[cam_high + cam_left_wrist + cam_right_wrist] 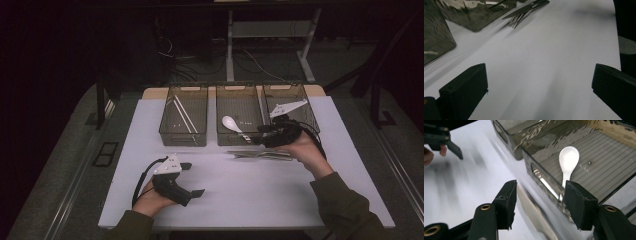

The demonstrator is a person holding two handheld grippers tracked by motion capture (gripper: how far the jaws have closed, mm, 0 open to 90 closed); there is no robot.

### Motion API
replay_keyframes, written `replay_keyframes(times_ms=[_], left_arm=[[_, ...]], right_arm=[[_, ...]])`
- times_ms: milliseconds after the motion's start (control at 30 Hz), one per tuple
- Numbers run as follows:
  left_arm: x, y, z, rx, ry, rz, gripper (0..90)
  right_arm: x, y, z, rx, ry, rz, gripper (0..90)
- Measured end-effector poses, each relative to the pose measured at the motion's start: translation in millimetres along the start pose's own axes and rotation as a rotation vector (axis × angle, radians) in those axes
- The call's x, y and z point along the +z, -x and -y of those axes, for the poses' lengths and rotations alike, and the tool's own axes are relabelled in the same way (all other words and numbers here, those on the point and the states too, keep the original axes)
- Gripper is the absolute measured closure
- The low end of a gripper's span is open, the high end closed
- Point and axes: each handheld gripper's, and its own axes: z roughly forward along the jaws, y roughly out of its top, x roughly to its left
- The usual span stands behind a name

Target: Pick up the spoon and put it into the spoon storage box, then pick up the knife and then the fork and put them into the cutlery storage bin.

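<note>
White table (240,190) under dim light, dark floor and cables behind. Right gripper (539,202) sits just in front of the middle bin (239,116), fingers (580,205) parted about halfway and empty; through the gap a pale knife blade (534,212) lies flat on the table against that bin's front wall, with a fork (520,18) beside it. To do this well, I'd say drop low, straddle one piece across its narrow width, keep clear of the bin wall, then squeeze. Left gripper (192,179) rests well in front of the middle bin, toward the left, fingers (466,90) wide, nothing between them. In the middle bin lies a white spoon (568,161), bowl up. The left bin (184,120) holds pale chopsticks (184,115). The right bin (292,102) is largely hidden by the right hand, so I can't tell its contents
</note>
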Motion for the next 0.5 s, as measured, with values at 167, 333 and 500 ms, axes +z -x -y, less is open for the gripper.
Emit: replay_keyframes(times_ms=[167,333,500], left_arm=[[0.0,-0.3,-0.3,0.0,0.003,0.0,0.0],[-0.5,-0.6,0.0,-0.003,0.009,0.0,0.0],[-1.2,-1.0,0.4,-0.002,0.009,0.0,0.0]], right_arm=[[-3.8,-5.2,10.8,-0.014,-0.016,0.0,43.3],[-10.6,-6.9,21.3,-0.022,-0.021,0.003,44.3],[-16.5,-4.7,29.7,-0.018,-0.03,0.01,49.2]])
